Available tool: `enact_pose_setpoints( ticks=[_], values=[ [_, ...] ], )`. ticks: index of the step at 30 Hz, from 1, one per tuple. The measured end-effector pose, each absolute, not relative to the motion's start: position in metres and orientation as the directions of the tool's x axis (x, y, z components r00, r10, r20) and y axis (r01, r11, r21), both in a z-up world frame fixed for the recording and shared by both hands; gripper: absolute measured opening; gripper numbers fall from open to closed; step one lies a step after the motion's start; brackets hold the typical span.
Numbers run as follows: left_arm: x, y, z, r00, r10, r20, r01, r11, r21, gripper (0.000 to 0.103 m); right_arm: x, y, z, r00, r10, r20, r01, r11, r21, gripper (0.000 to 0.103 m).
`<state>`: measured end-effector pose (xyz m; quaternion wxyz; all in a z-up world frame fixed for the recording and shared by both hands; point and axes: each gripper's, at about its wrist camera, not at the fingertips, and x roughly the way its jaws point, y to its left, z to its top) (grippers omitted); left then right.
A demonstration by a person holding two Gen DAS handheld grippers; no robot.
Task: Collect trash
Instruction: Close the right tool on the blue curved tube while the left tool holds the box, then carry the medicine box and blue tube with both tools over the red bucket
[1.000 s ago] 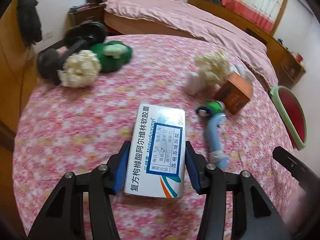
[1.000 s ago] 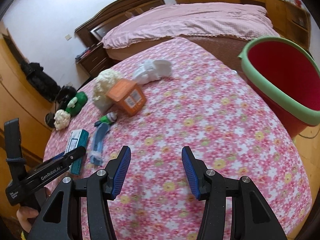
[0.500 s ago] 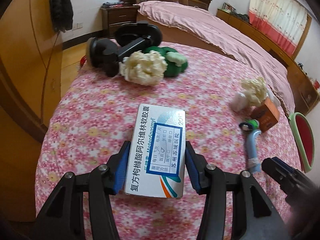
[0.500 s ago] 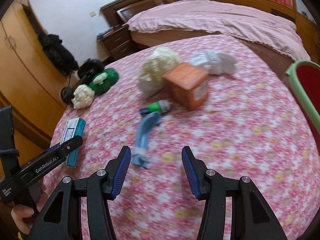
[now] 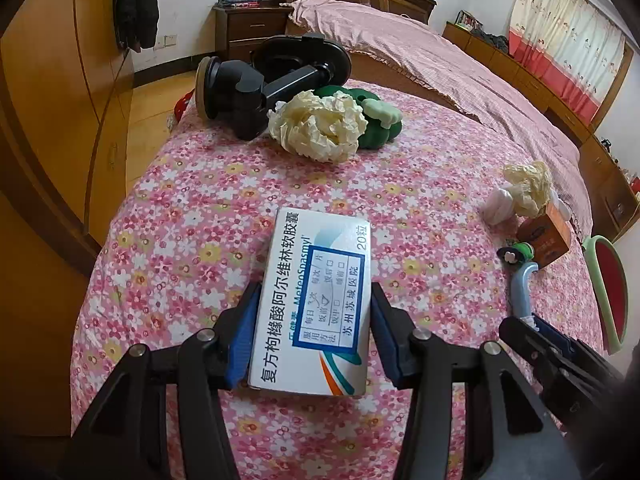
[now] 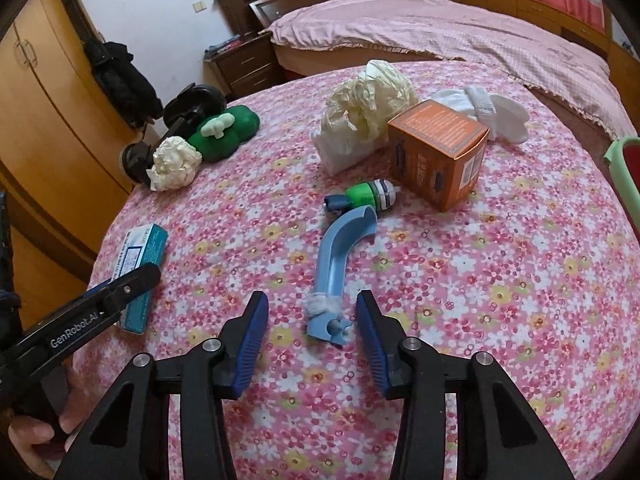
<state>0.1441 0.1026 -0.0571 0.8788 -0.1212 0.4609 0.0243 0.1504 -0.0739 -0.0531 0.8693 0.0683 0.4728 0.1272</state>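
Note:
My left gripper (image 5: 314, 328) is shut on a white and teal medicine box (image 5: 314, 300), held just above the flowered cloth; the box also shows in the right wrist view (image 6: 138, 272). My right gripper (image 6: 312, 332) is open, its jaws on either side of the near end of a blue plastic handle (image 6: 340, 268) that lies on the cloth. A green-capped piece (image 6: 366, 196), an orange carton (image 6: 438, 152), crumpled paper (image 6: 368, 108) and a second paper ball (image 6: 174, 162) lie further back. The red bin with a green rim (image 6: 622, 176) stands at the right edge.
A green toy (image 6: 224, 136) and a black dumbbell (image 6: 188, 116) lie at the table's far left. White cloth (image 6: 492, 110) sits behind the carton. A bed (image 6: 440, 28) stands beyond the table and a wooden wardrobe (image 6: 44, 112) to the left.
My right gripper has swung left and moved in over the blue handle, which now lies between its jaws. My left gripper, still holding the box, has turned left; the bin has slid to its right edge.

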Motion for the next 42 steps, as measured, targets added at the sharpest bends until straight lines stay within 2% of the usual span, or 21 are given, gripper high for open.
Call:
enact_pose_setpoints(
  ticks=[3, 5, 9, 24, 29, 42],
  values=[
    [0.144, 0.102, -0.057, 0.576, -0.068, -0.815, -0.154, 0.97, -0.19, 0.053, 0.154, -0.08, -0.055, 0.524, 0.297, -0.799, -0.143, 0.955, 0.261, 0.037],
    [0.143, 0.102, -0.057, 0.577, -0.068, -0.814, -0.153, 0.97, -0.189, 0.053, 0.155, -0.086, -0.056, 0.525, 0.298, -0.797, -0.132, 0.954, 0.27, 0.025],
    [0.141, 0.1, -0.056, 0.577, -0.073, -0.814, -0.147, 0.971, -0.191, 0.053, 0.154, -0.093, -0.057, 0.526, 0.311, -0.792, -0.125, 0.949, 0.29, 0.017],
    [0.127, 0.079, -0.037, 0.604, -0.096, -0.791, -0.091, 0.978, -0.188, 0.053, 0.117, -0.126, -0.038, 0.569, 0.322, -0.757, -0.118, 0.943, 0.312, 0.015],
    [0.126, 0.064, -0.032, 0.6, -0.133, -0.788, -0.048, 0.978, -0.202, 0.053, 0.106, -0.147, -0.027, 0.599, 0.34, -0.725, -0.094, 0.929, 0.358, 0.015],
    [0.133, 0.001, -0.014, 0.574, -0.271, -0.773, 0.115, 0.961, -0.251, 0.053, 0.08, -0.213, -0.003, 0.691, 0.248, -0.679, 0.022, 0.932, 0.363, 0.015]
  ],
)
